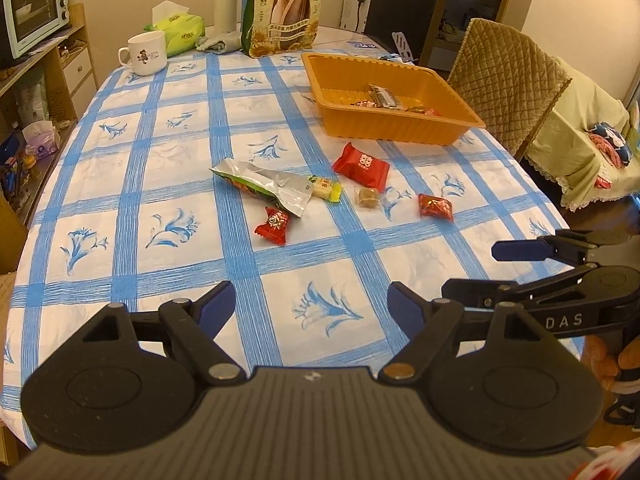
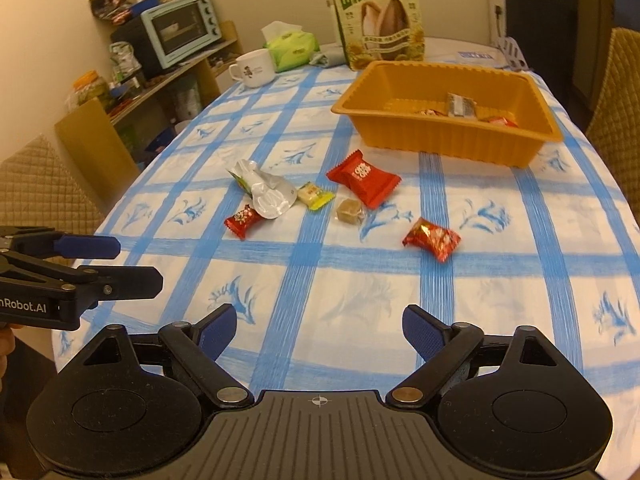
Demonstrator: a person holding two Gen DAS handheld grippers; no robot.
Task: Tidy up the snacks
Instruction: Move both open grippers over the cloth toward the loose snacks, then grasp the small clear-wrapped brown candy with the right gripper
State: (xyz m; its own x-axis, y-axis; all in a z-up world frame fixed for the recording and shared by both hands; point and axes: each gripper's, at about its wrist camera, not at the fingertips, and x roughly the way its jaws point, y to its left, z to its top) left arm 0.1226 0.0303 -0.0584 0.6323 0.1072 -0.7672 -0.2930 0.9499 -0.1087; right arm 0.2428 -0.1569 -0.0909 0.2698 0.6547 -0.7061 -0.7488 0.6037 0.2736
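Left gripper (image 1: 310,306), right gripper (image 2: 319,330): both held unclenched, empty, angled down at tablecloth, presumably readied for pickup. Orange tray (image 2: 436,142): set beyond loose snacks as collection point; several sweets already inside. Loose on cloth, six counted: silver pouch (image 1: 264,186), one; red wrappers, three; yellow sweet (image 1: 326,188), one; brown sweet (image 1: 368,198), one.

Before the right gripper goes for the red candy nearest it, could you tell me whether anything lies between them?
Nothing visible does. The right gripper is open and empty, and only bare tablecloth lies between it and the red candy. The brown sweet and large red packet sit beyond, off that path.
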